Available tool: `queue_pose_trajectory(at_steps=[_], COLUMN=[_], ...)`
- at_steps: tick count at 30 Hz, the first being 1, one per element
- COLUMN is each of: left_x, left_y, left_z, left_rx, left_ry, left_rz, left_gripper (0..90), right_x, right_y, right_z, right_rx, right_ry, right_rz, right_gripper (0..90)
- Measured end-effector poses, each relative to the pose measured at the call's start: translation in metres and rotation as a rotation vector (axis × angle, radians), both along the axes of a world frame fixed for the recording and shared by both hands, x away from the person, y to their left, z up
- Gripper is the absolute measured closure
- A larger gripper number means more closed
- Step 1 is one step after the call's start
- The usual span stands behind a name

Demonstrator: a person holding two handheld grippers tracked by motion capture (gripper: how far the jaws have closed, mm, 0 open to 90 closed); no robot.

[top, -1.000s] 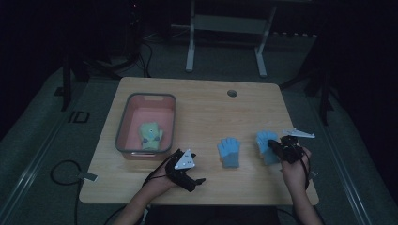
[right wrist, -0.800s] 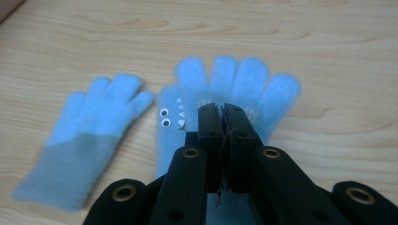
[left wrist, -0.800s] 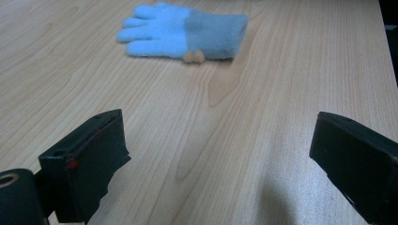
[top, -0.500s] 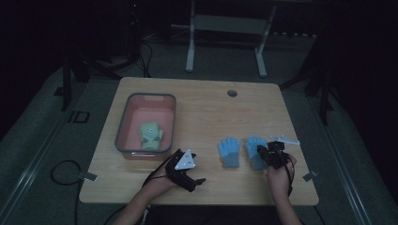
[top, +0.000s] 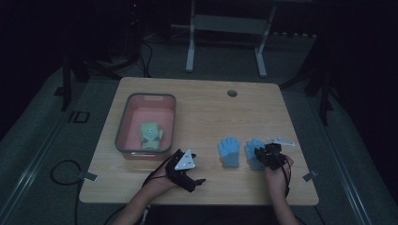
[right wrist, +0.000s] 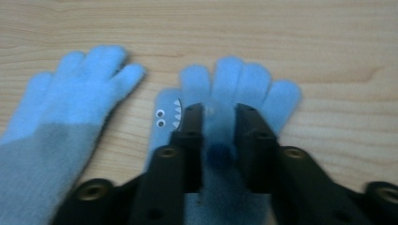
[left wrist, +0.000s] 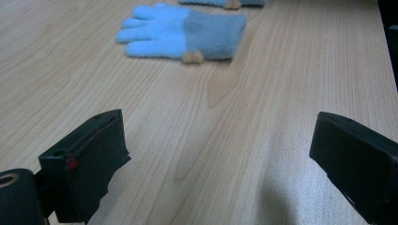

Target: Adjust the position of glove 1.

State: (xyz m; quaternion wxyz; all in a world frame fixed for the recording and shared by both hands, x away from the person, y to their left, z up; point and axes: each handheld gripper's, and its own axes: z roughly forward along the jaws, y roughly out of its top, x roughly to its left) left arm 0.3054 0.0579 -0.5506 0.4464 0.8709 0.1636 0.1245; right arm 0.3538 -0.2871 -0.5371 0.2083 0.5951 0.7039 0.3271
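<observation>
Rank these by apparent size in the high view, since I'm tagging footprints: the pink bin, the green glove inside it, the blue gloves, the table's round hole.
1. Pink bin, clearly largest.
2. Blue gloves: the free glove and the glove under the right gripper look alike; the second is partly covered.
3. Green glove, close to them, so unsure.
4. Round hole, smallest.

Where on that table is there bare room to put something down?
The far strip of the table between the bin and the small hole lies bare. Crowded near the front: two blue gloves, right gripper, left gripper.
</observation>
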Motion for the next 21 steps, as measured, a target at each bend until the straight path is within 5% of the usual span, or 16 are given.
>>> queue_pose_trajectory(at_steps=[9, 21], left_x=[0.000, 0.001], left_y=[0.000, 0.001], left_z=[0.000, 0.000], left_rx=[-0.006, -0.003], left_ry=[0.005, 0.007], left_rz=[0.001, 0.002], left_gripper=[3.8, 3.8], right_x=[0.001, 0.006], right_y=[-0.015, -0.042], right_z=[0.013, 0.013], right_rx=[0.007, 0.019], right_ry=[-0.025, 0.008], right_rz=[0.088, 0.321], right_gripper=[45.3, 52.5])
